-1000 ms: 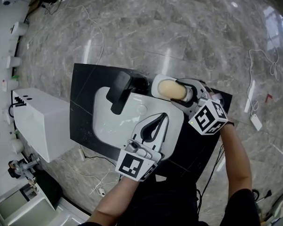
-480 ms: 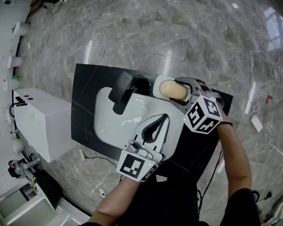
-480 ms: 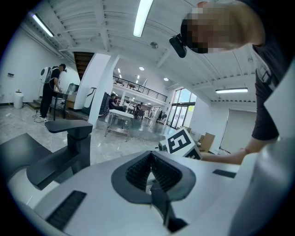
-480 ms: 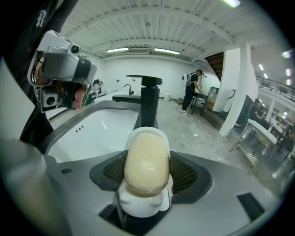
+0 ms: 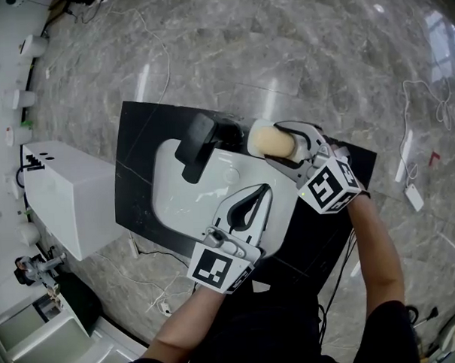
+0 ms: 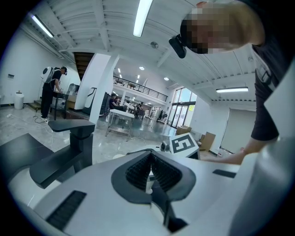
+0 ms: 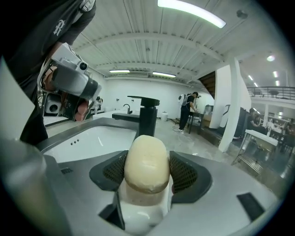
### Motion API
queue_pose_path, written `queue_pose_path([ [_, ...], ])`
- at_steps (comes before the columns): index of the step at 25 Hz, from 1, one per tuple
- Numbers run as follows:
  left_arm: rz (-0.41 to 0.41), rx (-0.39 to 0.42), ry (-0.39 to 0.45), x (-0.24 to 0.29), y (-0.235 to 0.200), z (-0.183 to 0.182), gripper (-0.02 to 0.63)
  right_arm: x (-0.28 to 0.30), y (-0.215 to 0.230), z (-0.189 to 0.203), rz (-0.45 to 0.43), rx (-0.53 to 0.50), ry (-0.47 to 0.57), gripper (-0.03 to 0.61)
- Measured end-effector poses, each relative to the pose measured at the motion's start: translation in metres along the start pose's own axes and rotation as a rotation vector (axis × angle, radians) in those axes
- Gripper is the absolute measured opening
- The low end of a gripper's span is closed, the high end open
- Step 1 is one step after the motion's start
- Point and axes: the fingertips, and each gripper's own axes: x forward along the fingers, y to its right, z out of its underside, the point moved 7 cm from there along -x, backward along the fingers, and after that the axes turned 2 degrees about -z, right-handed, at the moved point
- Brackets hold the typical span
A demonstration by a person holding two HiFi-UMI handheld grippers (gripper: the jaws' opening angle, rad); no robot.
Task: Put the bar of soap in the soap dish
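A pale yellow bar of soap (image 5: 272,141) sits between the jaws of my right gripper (image 5: 268,144), just right of the black faucet (image 5: 198,145). A white rim of the soap dish (image 5: 255,127) shows right under the soap, on the black countertop (image 5: 135,143). In the right gripper view the soap (image 7: 146,162) fills the gap between both ribbed pads (image 7: 184,174). My left gripper (image 5: 266,187) hovers over the white sink (image 5: 175,194), shut and holding nothing; its pads (image 6: 138,169) meet in the left gripper view.
A white box-like unit (image 5: 63,199) stands left of the countertop. Cables (image 5: 427,100) trail over the grey marble floor around it. The faucet (image 7: 147,117) rises just beyond the soap in the right gripper view.
The right gripper has shifted a little toward the faucet with the soap, covering more of the white dish. The left gripper has stayed put.
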Motion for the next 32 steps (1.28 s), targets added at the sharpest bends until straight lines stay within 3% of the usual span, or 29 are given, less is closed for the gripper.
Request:
queue_pose_path([
  [12,0.004,0.003,-0.005,0.001,-0.001,0.0,0.008,0.002,-0.001,0.021,-0.013,0.015,-0.088,0.273],
  [20,0.019,0.014,0.011,-0.007,0.003,-0.007,0.008,-0.012,-0.017,0.006,0.06,0.001,-0.123,0.273],
  [27,0.056,0.056,0.03,-0.025,0.008,-0.021,0.008,-0.054,-0.038,-0.051,0.147,0.096,0.017,0.263],
  [32,0.07,0.085,0.056,-0.041,0.02,-0.046,0.008,-0.089,-0.055,-0.109,0.267,0.175,0.126,0.139],
])
